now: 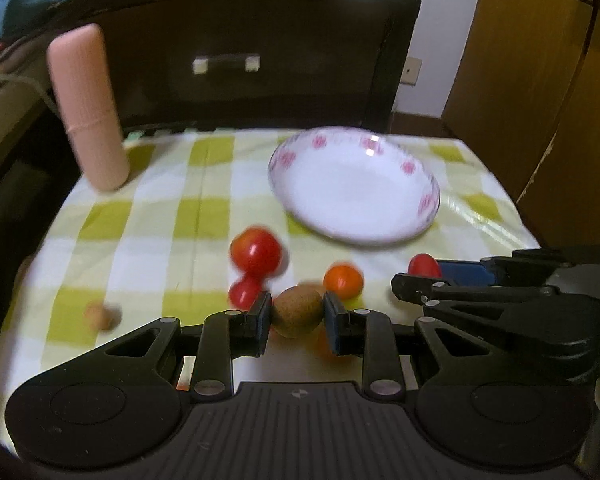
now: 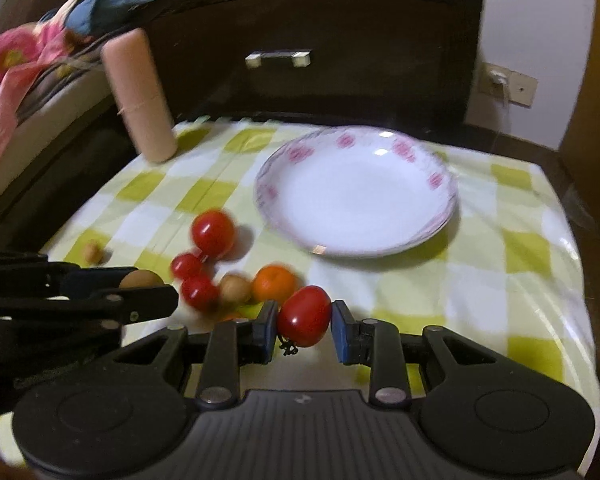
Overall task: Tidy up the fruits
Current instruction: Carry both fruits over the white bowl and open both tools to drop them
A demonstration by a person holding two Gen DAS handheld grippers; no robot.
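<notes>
My left gripper (image 1: 298, 318) is shut on a brown round fruit (image 1: 298, 311), held just above the checked cloth. My right gripper (image 2: 305, 320) is shut on a red tomato (image 2: 305, 315) with a dark stem hanging below it. Each gripper shows in the other view: the right gripper (image 1: 420, 274) with its tomato (image 1: 424, 265), the left gripper (image 2: 152, 285) with its brown fruit (image 2: 140, 279). A white plate (image 1: 356, 188) (image 2: 356, 196) with pink flowers on its rim lies empty beyond both. On the cloth between them lie red tomatoes (image 2: 213, 234), an orange fruit (image 2: 275, 282) and a brown fruit (image 2: 235, 289).
A tall pink cylinder (image 1: 88, 108) (image 2: 140, 96) stands at the table's far left corner. A small brown fruit (image 1: 102, 316) lies alone near the left edge. Dark furniture (image 1: 228, 64) rises behind the table and a wooden cabinet (image 1: 540, 100) stands to the right.
</notes>
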